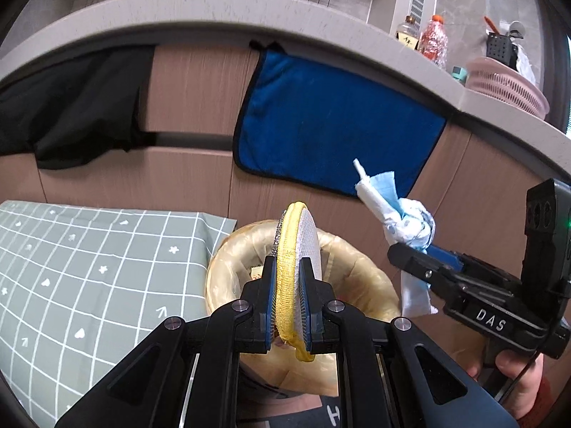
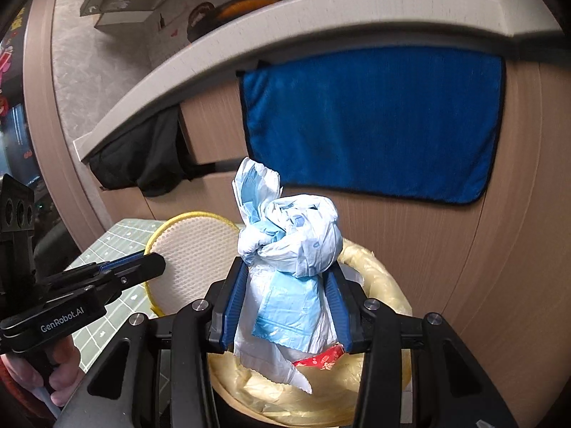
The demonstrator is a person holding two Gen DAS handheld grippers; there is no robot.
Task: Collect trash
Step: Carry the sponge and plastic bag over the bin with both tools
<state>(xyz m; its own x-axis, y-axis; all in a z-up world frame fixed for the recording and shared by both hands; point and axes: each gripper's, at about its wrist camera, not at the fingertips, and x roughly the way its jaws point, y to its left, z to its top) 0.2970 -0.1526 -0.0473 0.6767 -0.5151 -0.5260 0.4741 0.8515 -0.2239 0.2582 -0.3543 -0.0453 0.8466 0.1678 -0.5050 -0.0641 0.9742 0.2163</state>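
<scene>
Two sets of black tongs with blue ribbed pads, each in a person's hand.

Left tongs [image 1: 289, 296] clenched edge-on around one round scouring pad [image 1: 298, 249]: white honeycomb mesh face, yellow knitted rim, a strip of silvery glitter along the back edge. Held upright over the bin.

Right tongs [image 2: 289, 303] grasping one knotted plastic bag [image 2: 292, 249], thin and crinkled, white with pale blue printed panels, twisted into a bulbous knot with a tail poking up and a ragged end hanging below the pads. Held just above the near side of the bin mouth, to the right of the scouring pad.

One round bin [image 1: 360, 274] below and between both tongs, lined with a glossy, puffy pale-yellow bag rolled over the rim. Inside: a red printed wrapper [image 2: 323, 358] and some small scraps too hidden to name.

To the left, a tabletop [image 1: 89, 267] under a grey-green cloth with a white grid and small white motifs.

Beyond, wood-grain cabinet fronts with one plush blue towel [image 1: 332, 128], black-edged, and one limp black cloth [image 1: 71, 107] hanging from the speckled counter edge. On the far right counter, two bottles [image 1: 433, 41] and one pink slotted plastic basket [image 1: 506, 83].
</scene>
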